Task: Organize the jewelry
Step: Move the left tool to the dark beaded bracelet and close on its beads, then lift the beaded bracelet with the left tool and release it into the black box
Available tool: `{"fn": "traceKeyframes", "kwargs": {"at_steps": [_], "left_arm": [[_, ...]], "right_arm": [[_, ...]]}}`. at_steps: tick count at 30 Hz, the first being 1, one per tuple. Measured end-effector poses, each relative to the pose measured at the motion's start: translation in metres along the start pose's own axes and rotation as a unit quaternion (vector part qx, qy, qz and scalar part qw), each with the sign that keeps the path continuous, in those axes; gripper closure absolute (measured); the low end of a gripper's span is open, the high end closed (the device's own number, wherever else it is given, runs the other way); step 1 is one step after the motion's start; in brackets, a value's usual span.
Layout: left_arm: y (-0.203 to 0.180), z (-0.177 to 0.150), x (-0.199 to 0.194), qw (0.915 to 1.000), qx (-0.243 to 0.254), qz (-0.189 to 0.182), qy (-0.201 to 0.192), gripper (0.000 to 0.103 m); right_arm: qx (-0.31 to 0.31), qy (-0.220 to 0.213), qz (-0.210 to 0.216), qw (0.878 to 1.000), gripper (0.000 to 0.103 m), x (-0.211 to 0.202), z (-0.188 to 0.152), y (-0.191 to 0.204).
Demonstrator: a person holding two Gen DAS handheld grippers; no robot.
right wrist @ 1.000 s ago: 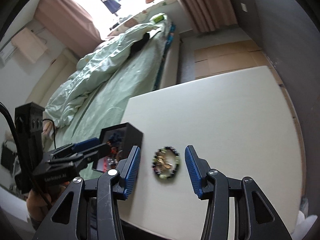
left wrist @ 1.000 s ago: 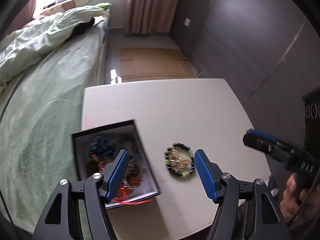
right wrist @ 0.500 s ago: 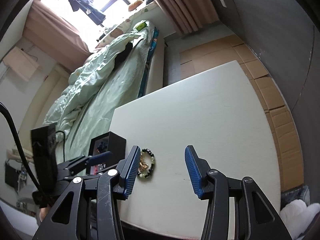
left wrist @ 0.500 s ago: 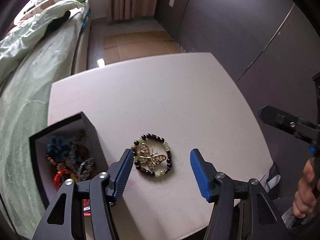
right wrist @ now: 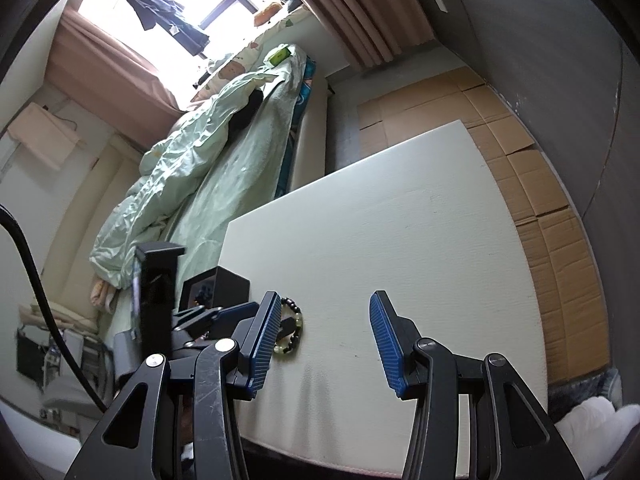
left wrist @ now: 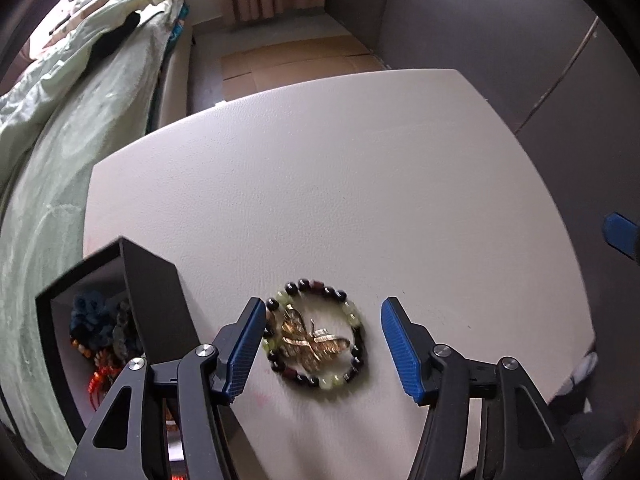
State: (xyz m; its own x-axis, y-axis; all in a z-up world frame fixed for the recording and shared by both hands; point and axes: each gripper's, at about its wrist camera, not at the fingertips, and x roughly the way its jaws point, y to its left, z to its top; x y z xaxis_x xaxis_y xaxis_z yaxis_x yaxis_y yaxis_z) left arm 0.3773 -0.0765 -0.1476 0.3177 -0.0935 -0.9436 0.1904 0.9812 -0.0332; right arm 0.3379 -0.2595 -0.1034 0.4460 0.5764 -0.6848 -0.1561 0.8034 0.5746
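A bead bracelet (left wrist: 316, 378) of dark and pale green beads lies on the white table (left wrist: 340, 184), with a gold butterfly brooch (left wrist: 310, 338) inside its ring. My left gripper (left wrist: 322, 346) is open and low over the table, its blue fingers either side of the bracelet. A black jewelry box (left wrist: 154, 300) holding several bead pieces stands just left of it. My right gripper (right wrist: 322, 338) is open and empty to the right, above the table. The bracelet (right wrist: 292, 330) shows partly behind its left finger, and the box (right wrist: 228, 282) beyond.
A bed with green bedding (left wrist: 60, 128) runs along the table's left side. Flattened cardboard (right wrist: 540, 208) covers the floor past the far and right edges. A dark wall (left wrist: 500, 32) stands at the right. The right gripper's blue fingertip (left wrist: 618, 232) shows at the left wrist view's right edge.
My left gripper has moved right from over the box and dropped closer, so its fingers now straddle the bracelet. My right gripper has drawn back to the right and tilted up.
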Motion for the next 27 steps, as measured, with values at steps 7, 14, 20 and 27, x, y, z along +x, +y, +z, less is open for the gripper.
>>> {"fn": "traceKeyframes", "kwargs": {"at_steps": [7, 14, 20, 27], "left_arm": [[0.002, 0.006, -0.005, 0.9990, 0.016, 0.038, -0.018, 0.045], [-0.007, 0.012, 0.006, 0.9944, 0.077, 0.068, 0.025, 0.063], [-0.014, 0.018, 0.022, 0.9870, 0.128, 0.079, 0.058, 0.065], [0.014, 0.027, 0.025, 0.9950, 0.075, 0.010, 0.065, 0.065]], "right_arm": [[0.000, 0.000, 0.002, 1.000, 0.056, 0.001, 0.000, -0.001], [0.008, -0.002, 0.005, 1.000, 0.056, -0.001, 0.001, -0.001], [0.010, -0.001, 0.010, 1.000, 0.056, 0.000, 0.004, -0.003], [0.008, 0.004, 0.013, 1.000, 0.056, 0.002, 0.004, -0.004]]}}
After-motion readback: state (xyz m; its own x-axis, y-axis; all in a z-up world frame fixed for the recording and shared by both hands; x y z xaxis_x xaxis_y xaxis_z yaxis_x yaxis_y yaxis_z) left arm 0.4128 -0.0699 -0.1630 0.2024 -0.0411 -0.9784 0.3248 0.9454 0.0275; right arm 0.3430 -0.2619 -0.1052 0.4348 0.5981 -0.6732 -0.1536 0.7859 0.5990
